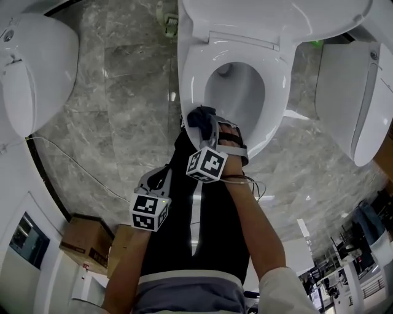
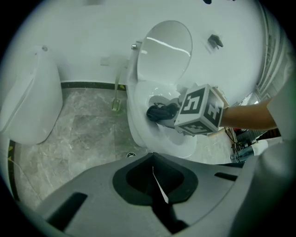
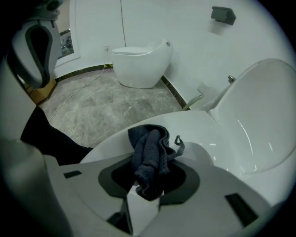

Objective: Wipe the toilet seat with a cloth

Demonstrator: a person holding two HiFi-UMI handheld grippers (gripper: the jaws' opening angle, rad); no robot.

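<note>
The white toilet has its lid [image 1: 276,18] raised and its seat [image 1: 191,73] down. A dark grey cloth [image 1: 198,116] rests on the seat's front left part, bunched between the jaws of my right gripper [image 1: 204,121], which is shut on it. In the right gripper view the cloth [image 3: 149,155] hangs forward over the seat rim [image 3: 194,122]. My left gripper [image 1: 161,178] hovers lower left, beside the person's dark trouser leg and away from the toilet. Its jaws [image 2: 155,178] are shut and hold nothing. The left gripper view also takes in the cloth [image 2: 162,112] on the seat [image 2: 138,125].
Two other white toilets stand on the grey marble floor, one to the left [image 1: 31,67] and one to the right [image 1: 350,92]. A thin cable [image 1: 80,165] runs across the floor. Cardboard boxes [image 1: 86,239] sit at the lower left. A brush holder [image 2: 116,104] stands by the wall.
</note>
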